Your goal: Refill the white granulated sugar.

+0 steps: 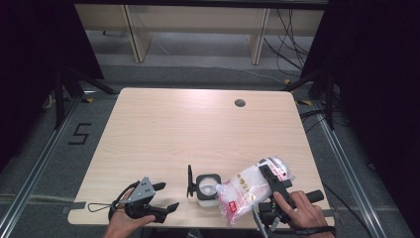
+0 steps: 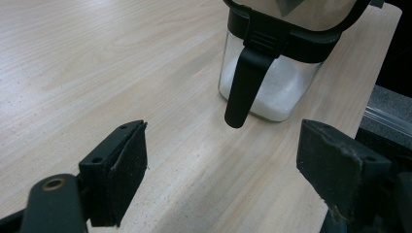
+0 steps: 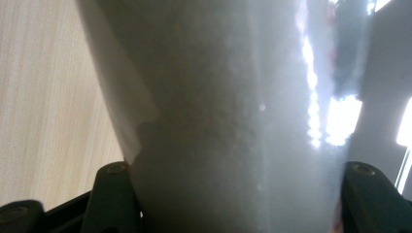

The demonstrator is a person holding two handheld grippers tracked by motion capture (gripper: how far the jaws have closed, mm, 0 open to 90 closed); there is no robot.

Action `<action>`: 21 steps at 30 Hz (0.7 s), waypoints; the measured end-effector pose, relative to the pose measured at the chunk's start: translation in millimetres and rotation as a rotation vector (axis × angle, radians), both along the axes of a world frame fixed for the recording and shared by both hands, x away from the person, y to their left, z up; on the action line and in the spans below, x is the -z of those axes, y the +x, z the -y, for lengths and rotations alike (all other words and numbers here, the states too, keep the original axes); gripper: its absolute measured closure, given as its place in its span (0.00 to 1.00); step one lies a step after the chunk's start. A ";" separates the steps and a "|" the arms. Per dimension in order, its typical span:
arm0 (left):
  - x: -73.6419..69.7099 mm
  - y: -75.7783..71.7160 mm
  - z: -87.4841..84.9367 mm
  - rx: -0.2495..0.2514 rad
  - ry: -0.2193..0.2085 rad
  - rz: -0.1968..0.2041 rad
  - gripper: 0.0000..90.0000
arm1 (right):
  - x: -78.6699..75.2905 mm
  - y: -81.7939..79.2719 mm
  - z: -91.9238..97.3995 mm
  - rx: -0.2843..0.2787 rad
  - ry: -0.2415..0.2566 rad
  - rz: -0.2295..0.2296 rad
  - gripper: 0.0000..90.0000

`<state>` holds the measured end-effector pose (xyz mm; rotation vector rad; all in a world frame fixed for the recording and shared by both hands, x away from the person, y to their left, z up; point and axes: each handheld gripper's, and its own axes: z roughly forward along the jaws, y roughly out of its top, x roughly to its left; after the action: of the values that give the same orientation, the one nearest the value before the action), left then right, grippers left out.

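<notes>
Right gripper (image 1: 271, 184) is clamped on the bag (image 1: 250, 186) of white grains, jaws on either side of it; the bag is tilted, its open corner over the jar (image 1: 208, 188) near the table's (image 1: 198, 129) front edge. The right hand (image 1: 299, 210) grips the handle from behind. Left gripper (image 1: 166, 196) rests low, just left of the jar — jaws wide, empty, pointing towards it.

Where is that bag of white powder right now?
In the high view the bag is near the table's front right edge, held in the right gripper, its mouth tipped over the open jar.
</notes>
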<state>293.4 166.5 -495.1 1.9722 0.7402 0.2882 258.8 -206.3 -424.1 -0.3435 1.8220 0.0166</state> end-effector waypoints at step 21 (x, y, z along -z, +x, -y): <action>-0.1 -0.4 0.0 -0.003 0.008 -0.006 0.20 | -0.1 0.5 0.0 -0.013 -0.008 -0.002 0.48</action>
<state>293.0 166.5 -495.0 1.9801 0.7465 0.2877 259.2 -206.3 -423.9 -0.3608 1.8226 0.0184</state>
